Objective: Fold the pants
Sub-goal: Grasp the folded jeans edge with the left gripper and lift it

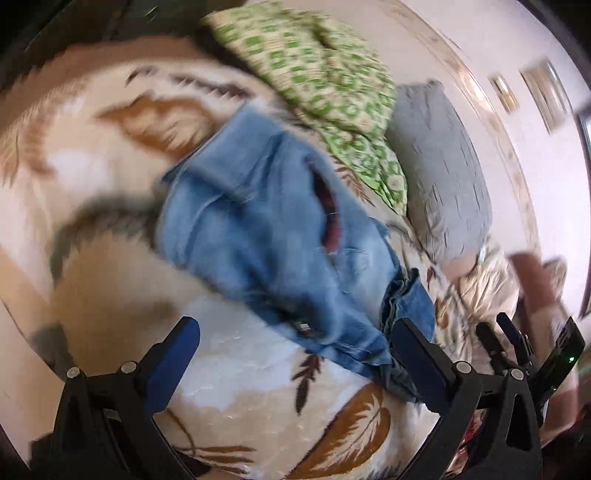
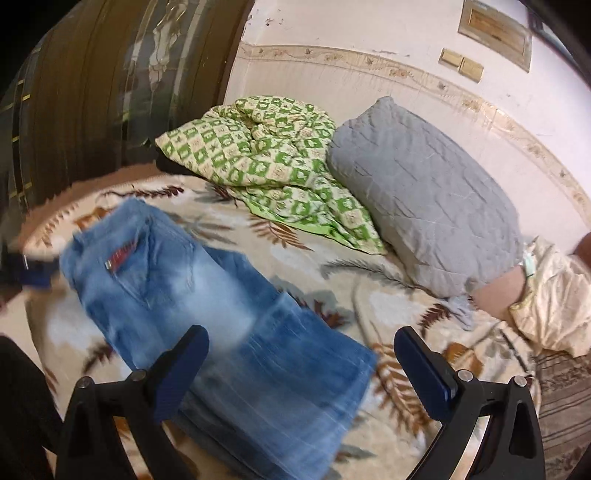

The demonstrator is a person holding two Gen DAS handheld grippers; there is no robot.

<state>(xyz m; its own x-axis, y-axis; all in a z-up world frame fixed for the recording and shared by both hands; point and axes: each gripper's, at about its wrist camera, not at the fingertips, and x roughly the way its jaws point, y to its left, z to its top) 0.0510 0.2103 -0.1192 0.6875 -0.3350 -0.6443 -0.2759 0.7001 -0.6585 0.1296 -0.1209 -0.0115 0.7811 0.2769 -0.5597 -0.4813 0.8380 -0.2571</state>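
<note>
the jeans (image 2: 207, 295) lie folded on the leaf-print blanket (image 2: 332, 280) that covers the bed. in the right wrist view the waist end, with a pocket and a small red label, lies toward the far left, and the darker leg end lies close to the camera. in the left wrist view the jeans (image 1: 266, 229) run slantwise from upper left to lower right, with bunched hems at the lower right; this view is blurred, so fine detail cannot be told.

left gripper (image 1: 295, 354): jaws spread wide, nothing between the pads. the right-hand finger (image 1: 421, 362) sits over the hem end of the jeans in the picture; whether it touches cannot be told.

right gripper (image 2: 301, 362): jaws spread wide, nothing clamped. the leg end of the jeans shows between and under the two fingers, and the pads do not press on it.

beyond the jeans, a green checked quilt (image 2: 266, 162) lies crumpled at the far side of the bed. a grey pillow (image 2: 424, 199) rests just beside it, against the wall (image 2: 369, 26). a cream pillow (image 2: 550, 295) lies at the right edge, near the grey pillow. a dark wooden headboard (image 2: 110, 92) stands at the upper left.
</note>
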